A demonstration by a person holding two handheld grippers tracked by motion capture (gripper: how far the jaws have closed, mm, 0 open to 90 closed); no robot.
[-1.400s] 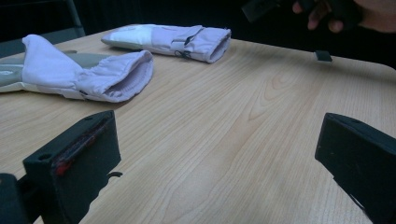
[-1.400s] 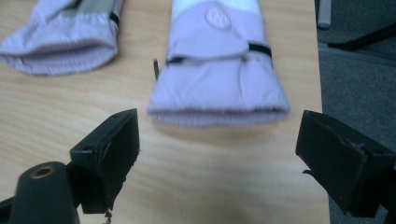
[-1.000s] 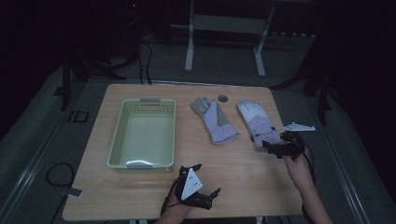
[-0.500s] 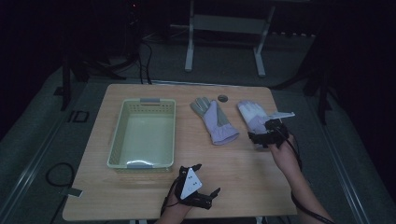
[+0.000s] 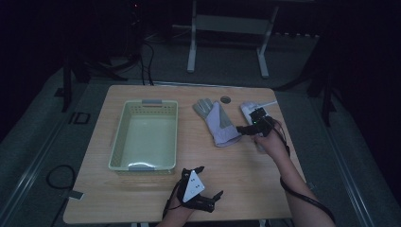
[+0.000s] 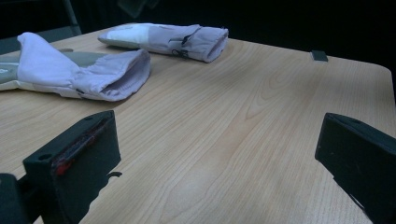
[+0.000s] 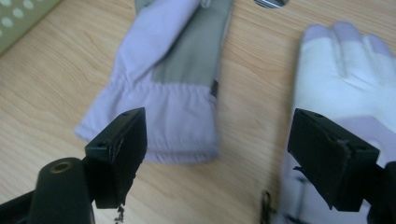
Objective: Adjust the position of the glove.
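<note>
Right tool (image 5: 247,128) shifted inward, partly hiding right glove (image 5: 249,109).

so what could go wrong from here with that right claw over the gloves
The right claw is open, with one jaw over the cuff of the left glove and the other over the right glove. Closing here could pinch the edges of both gloves or drag one sideways. The gloves lie close together, so lifting one may snag its neighbour. The left claw sits open near the table edge, too far away to help.
</note>
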